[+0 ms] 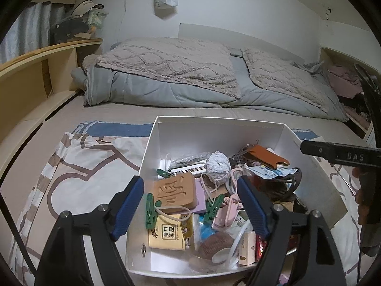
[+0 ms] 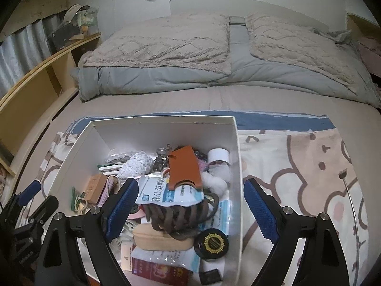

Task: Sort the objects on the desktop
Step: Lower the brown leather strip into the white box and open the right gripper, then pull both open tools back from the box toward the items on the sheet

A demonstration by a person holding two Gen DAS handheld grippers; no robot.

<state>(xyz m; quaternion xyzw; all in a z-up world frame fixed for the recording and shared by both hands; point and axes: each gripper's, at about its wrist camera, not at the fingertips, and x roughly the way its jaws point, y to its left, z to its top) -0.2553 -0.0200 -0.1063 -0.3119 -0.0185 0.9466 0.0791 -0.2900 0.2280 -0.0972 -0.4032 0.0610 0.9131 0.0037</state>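
Both hand-held grippers, left [image 1: 190, 202] and right [image 2: 190, 205], tilted down over white box [image 1: 214, 131], jaws wide, empty

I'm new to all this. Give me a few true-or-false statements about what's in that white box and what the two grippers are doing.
1. The white box sits on a bed. True.
2. Both grippers are clamped on objects. False: the left gripper and right gripper are open and hold nothing.
3. An orange-brown leather piece lies on top of the pile. True.
4. The box is empty. False: it is full of small things, such as green clips and a carved wooden block.
5. A round black tin with a gold emblem lies in the box. True.
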